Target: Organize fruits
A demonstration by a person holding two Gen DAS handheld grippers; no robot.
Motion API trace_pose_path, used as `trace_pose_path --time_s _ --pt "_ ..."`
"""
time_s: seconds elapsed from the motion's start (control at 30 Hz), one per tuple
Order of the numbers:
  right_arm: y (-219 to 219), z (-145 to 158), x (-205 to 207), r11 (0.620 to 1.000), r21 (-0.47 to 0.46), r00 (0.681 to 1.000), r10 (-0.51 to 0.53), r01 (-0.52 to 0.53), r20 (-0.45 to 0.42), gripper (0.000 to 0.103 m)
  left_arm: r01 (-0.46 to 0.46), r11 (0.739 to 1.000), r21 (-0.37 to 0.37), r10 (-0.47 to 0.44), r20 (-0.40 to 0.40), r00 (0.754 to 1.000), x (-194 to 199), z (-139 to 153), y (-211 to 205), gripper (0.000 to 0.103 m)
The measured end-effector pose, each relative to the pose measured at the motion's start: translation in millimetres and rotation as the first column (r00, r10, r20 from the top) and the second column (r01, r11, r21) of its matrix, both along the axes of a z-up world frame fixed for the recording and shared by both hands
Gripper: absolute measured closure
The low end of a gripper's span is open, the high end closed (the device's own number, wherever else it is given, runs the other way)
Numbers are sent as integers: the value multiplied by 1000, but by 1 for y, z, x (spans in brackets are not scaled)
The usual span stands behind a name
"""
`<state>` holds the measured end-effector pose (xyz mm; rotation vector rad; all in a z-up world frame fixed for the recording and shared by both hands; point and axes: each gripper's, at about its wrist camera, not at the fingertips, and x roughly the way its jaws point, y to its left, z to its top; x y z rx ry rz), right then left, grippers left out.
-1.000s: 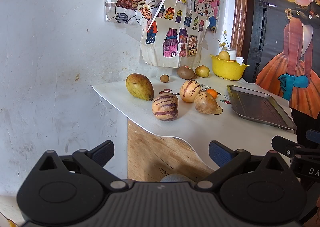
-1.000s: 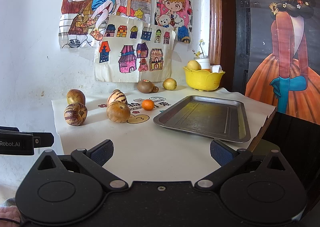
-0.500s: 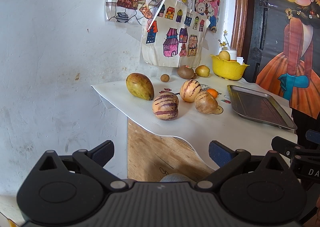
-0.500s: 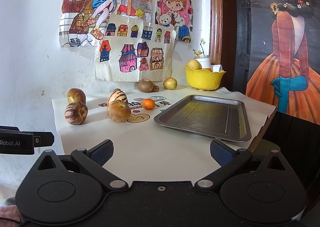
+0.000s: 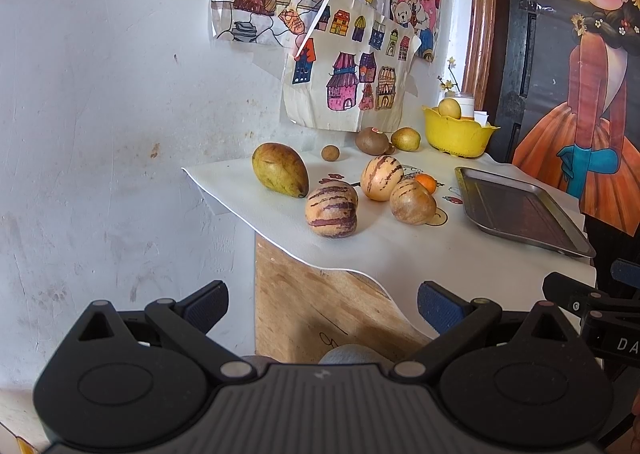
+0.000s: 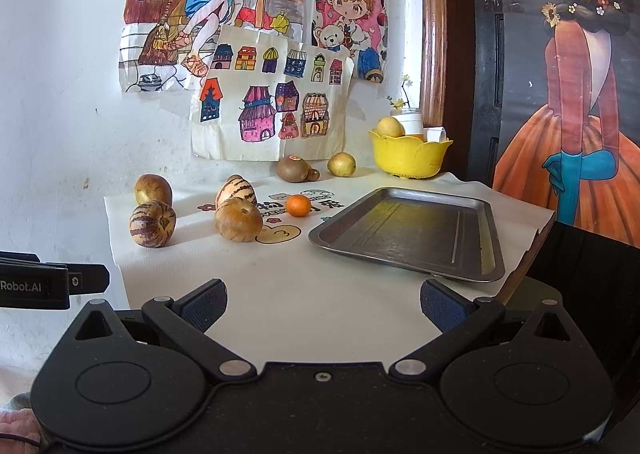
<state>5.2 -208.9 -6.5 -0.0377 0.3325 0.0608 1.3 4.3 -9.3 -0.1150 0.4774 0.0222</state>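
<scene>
Both tongs, left (image 5: 323, 302) and right (image 6: 323, 300), gape wide (empty); fruits seemingly off tray (image 6: 476, 268).

A wooden table (image 5: 304, 294) carried a white paper sheet (image 6: 320, 294) with cartoon prints. On the sheet lay a green-yellow mango (image 5: 279, 169), three striped pepino melons (image 5: 331, 210) (image 5: 382, 177) (image 5: 412, 202), a small orange (image 6: 298, 205), a brown kiwi (image 6: 294, 169), a yellow lemon (image 6: 341, 164), a yellow plastic bowl (image 6: 408, 158) and a rectangular metal tray (image 6: 412, 234).
</scene>
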Motion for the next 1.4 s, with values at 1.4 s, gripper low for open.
trace_pose_path --time_s 1.4 --pt "33 22 185 603 -334 689 648 -724 -324 17 215 977 -9 -214 -150 965 136 9 29 21"
